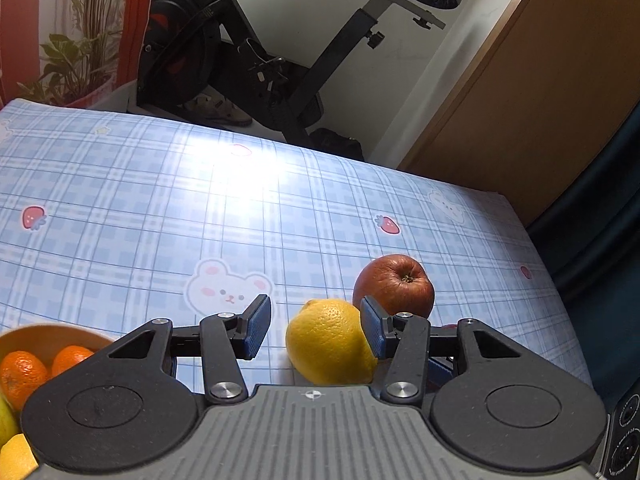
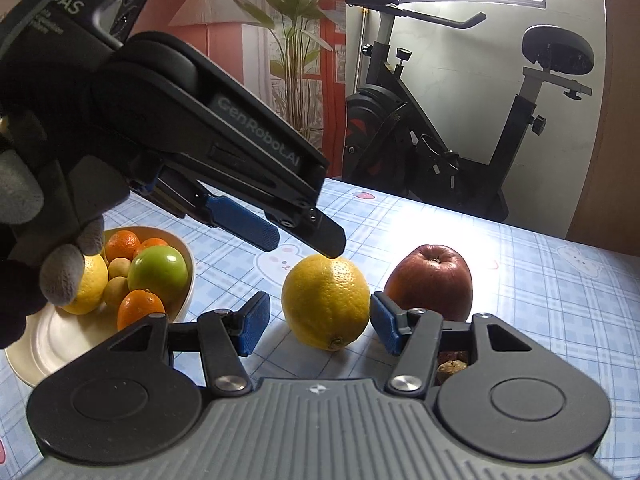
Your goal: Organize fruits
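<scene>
A yellow lemon [image 1: 330,342] lies on the blue checked tablecloth, with a red apple [image 1: 394,286] just behind it to the right. My left gripper [image 1: 316,330] is open, its right pad against the lemon and its left pad apart from it. In the right wrist view the left gripper [image 2: 306,240] hovers just over the lemon [image 2: 325,302], beside the apple [image 2: 430,282]. My right gripper [image 2: 316,326] is open, its fingers either side of the lemon's near end. A cream bowl [image 2: 188,276] at the left holds oranges, a green apple, a lemon and small fruits.
The bowl [image 1: 48,334] shows at the left wrist view's lower left. A white plate [image 2: 36,344] lies under the bowl. An exercise bike [image 2: 460,152] and a potted plant stand beyond the table's far edge. A wooden door is at the right.
</scene>
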`<state>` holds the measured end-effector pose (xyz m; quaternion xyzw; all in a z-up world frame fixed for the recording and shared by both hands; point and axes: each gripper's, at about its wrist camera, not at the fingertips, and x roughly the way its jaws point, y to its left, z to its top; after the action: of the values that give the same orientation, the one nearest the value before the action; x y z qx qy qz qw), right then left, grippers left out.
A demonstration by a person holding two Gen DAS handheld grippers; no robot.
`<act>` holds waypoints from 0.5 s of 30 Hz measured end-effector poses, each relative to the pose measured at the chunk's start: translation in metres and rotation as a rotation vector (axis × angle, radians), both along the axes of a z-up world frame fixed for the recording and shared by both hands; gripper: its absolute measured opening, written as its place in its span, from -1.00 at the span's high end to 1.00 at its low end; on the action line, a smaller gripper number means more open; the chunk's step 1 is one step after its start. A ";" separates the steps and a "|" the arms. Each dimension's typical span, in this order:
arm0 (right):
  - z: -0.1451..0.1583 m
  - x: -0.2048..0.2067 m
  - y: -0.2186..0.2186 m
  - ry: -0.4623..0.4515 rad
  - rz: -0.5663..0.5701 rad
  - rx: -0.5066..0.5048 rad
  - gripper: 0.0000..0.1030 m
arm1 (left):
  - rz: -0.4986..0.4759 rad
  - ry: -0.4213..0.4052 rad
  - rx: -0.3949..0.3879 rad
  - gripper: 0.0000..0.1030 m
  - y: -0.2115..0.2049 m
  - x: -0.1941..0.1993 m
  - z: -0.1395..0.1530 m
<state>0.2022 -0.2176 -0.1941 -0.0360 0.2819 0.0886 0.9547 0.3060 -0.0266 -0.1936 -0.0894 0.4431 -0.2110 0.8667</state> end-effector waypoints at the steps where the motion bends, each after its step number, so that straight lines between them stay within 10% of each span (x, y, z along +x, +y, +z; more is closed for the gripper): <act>1: -0.001 0.000 -0.001 0.002 0.001 0.000 -0.14 | -0.002 0.007 -0.004 -0.01 -0.001 0.002 -0.002; 15: -0.007 0.004 0.004 0.019 0.027 -0.012 -0.13 | -0.071 0.006 -0.034 0.24 0.009 -0.007 -0.005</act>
<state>0.2061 -0.2133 -0.2007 -0.0444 0.2909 0.1000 0.9505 0.2994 -0.0173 -0.1986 -0.0891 0.4450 -0.2489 0.8556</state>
